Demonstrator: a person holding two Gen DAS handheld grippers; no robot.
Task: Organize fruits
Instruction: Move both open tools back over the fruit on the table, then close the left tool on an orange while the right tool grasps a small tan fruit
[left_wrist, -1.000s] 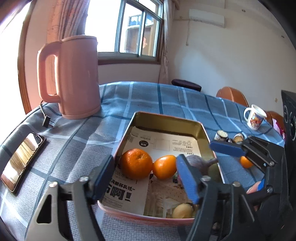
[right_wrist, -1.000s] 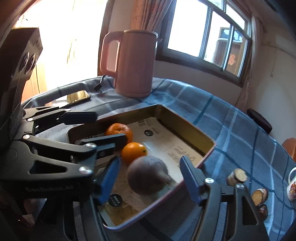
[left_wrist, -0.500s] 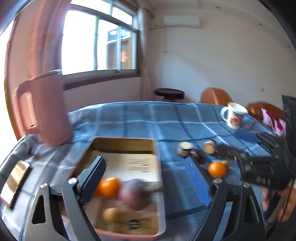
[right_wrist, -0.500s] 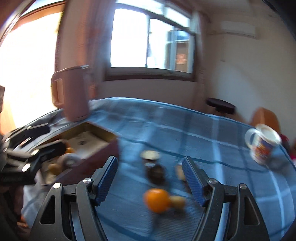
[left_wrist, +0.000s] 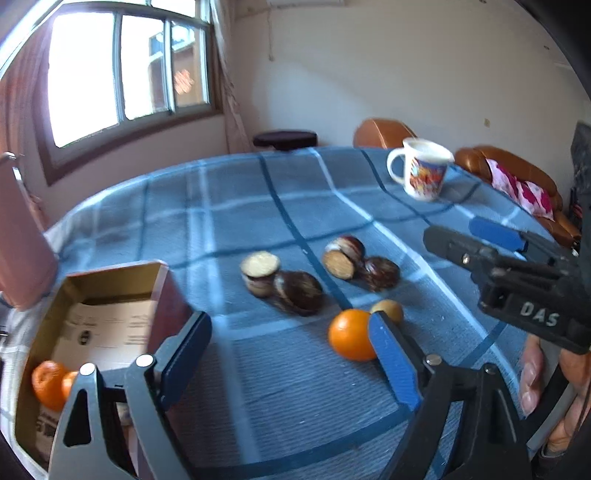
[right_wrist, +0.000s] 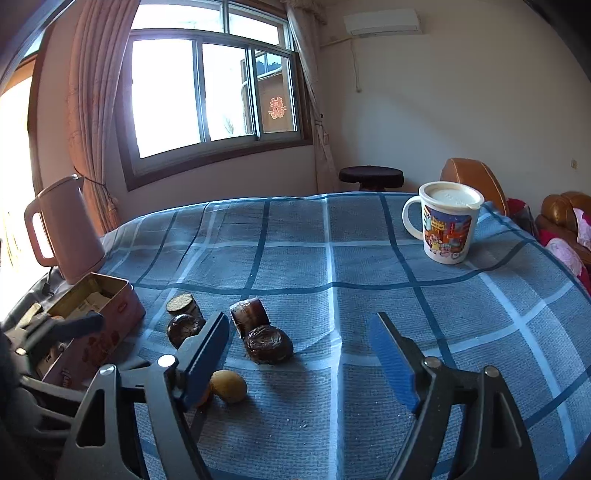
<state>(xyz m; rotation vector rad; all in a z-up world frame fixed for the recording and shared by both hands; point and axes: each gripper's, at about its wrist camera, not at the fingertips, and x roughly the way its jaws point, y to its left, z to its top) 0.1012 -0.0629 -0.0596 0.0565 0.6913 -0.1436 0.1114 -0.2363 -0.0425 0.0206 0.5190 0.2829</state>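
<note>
While two oranges (left_wrist: 51, 384) already sit in the tin (left_wrist: 110, 280), the left claw (left_wrist: 288, 354) and right claw (right_wrist: 299, 354) both hang spread and empty, with one orange (left_wrist: 349, 334) and a small yellow fruit (right_wrist: 228, 386) left on the surface (right_wrist: 332, 258), beside cut dark pieces (left_wrist: 295, 291)

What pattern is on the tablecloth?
The tablecloth is blue-grey plaid with dark blue and white stripes; the right wrist view shows it best.
</note>
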